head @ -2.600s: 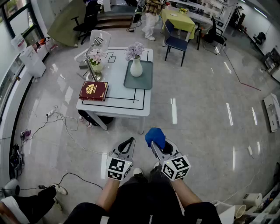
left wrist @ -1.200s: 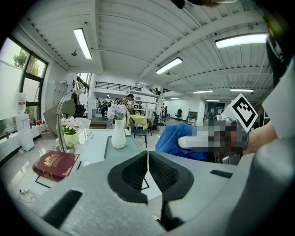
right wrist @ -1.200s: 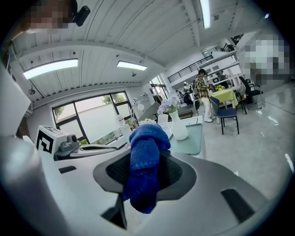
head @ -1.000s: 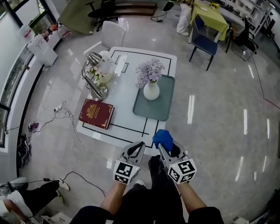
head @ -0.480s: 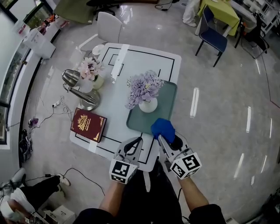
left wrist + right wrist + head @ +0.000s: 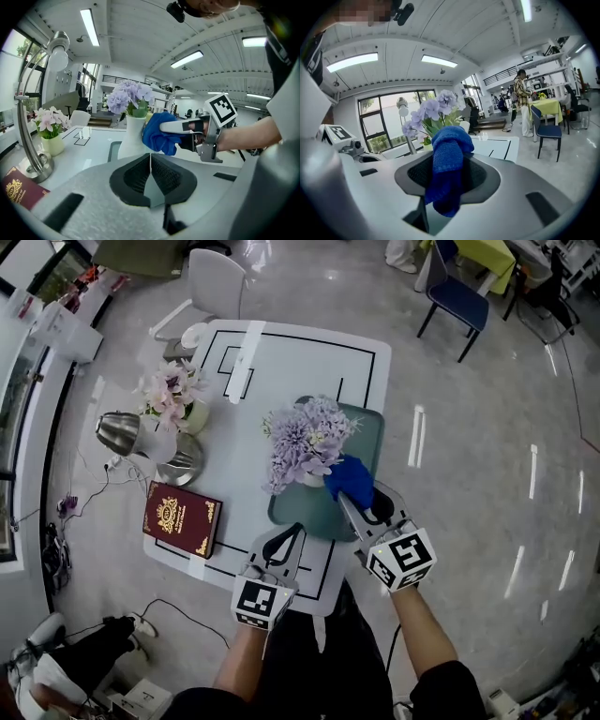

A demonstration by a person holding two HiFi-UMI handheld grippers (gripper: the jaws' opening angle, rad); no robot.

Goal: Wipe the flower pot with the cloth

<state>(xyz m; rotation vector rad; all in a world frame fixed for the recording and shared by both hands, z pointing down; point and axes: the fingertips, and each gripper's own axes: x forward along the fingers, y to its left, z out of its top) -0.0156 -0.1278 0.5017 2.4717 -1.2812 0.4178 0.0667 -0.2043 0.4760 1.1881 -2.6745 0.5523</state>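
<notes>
A white flower pot (image 6: 315, 479) with purple flowers (image 6: 305, 442) stands on a teal tray (image 6: 367, 427) on the white table (image 6: 309, 352). From the head view the blooms hide most of the pot. My right gripper (image 6: 354, 498) is shut on a blue cloth (image 6: 350, 479), which sits just right of the pot, close to its side. In the left gripper view the cloth (image 6: 159, 132) is next to the pot (image 6: 132, 136); whether they touch is unclear. My left gripper (image 6: 284, 538) is shut and empty over the table's front edge.
A red book (image 6: 182, 518) lies at the table's front left. Behind it are a chrome lamp (image 6: 141, 442) and a small pot of pink flowers (image 6: 173, 395). A white chair (image 6: 211, 282) stands beyond the table, a blue chair (image 6: 459, 296) at the far right. Cables (image 6: 84, 512) lie on the floor at the left.
The person has walked up to the table. The right gripper has carried the blue cloth over the tray, beside the pot. The left gripper now hovers over the table's front edge.
</notes>
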